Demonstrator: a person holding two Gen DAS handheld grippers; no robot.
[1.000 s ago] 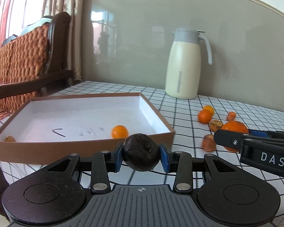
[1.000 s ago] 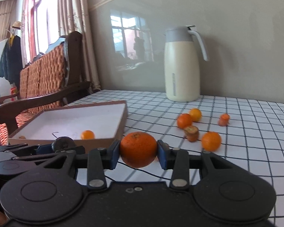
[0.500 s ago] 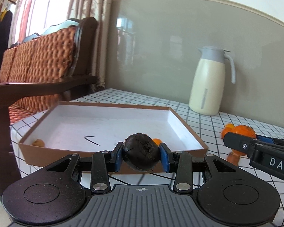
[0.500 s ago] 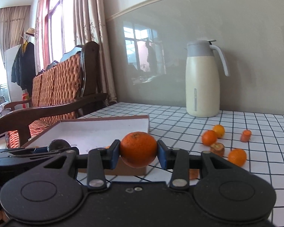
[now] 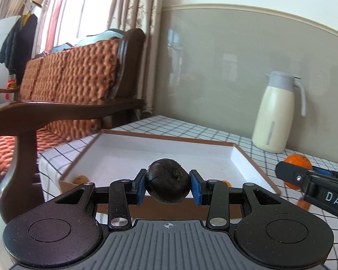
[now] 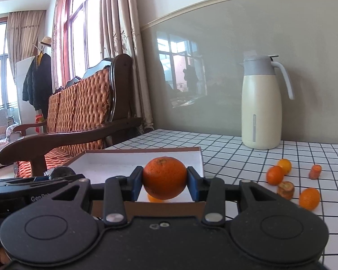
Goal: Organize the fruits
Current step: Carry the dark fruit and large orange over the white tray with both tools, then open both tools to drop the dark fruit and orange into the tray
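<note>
While the left gripper (image 5: pixel 168 186) clamps a dark wrinkled round fruit (image 5: pixel 168 184) between its blue pads, the right gripper (image 6: pixel 165 181) clenches a round orange mandarin (image 6: pixel 165 177); a shallow white-lined brown cardboard box (image 5: pixel 241 155) lies just beyond both sets of fingers.

A dark, wrinkled round fruit (image 5: pixel 167 184) sits pinched between the blue pads of the left gripper (image 5: pixel 168 186), above the near wall of the shallow brown box (image 5: pixel 169 140). A pebbled orange (image 6: pixel 164 177) is clamped the same way in the right gripper (image 6: pixel 165 183), over the box's near right corner. Small oranges (image 6: pixel 275 174) and cut pieces (image 6: pixel 286 189) lie on the table to the right of the right gripper.
</note>
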